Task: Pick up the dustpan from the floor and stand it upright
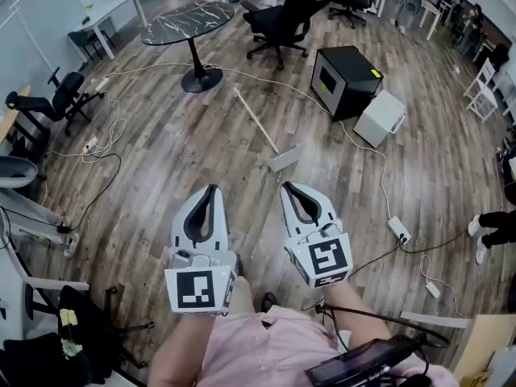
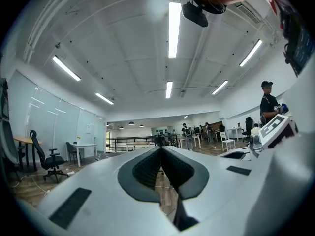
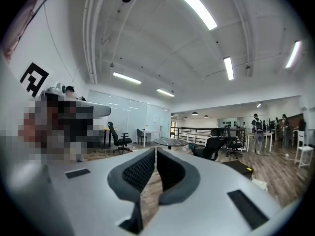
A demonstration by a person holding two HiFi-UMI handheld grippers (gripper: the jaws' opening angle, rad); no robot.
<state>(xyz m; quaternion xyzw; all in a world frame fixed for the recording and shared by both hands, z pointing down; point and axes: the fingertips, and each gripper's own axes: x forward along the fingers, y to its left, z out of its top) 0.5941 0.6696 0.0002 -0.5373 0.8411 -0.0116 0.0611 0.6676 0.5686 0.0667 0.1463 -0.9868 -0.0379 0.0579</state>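
Note:
The dustpan [image 1: 286, 158] lies flat on the wooden floor, its long pale handle [image 1: 256, 119] running up and to the left towards the round table. Both grippers are held above the floor, nearer me than the pan. The tips of my left gripper [image 1: 212, 189] are down-left of the pan and my right gripper [image 1: 287, 185] is just below it. Both are shut with nothing between the jaws. In the left gripper view the jaws of the gripper [image 2: 161, 149] meet at the tips, and the right gripper [image 3: 155, 150] looks the same. Neither gripper view shows the dustpan.
A black box [image 1: 347, 79] and a white box [image 1: 380, 118] sit on the floor to the right of the handle. A round marble table [image 1: 188, 24] and office chairs [image 1: 282, 22] stand beyond. Cables and a power strip [image 1: 399, 230] run across the floor; a person's foot [image 1: 480, 230] shows at the right.

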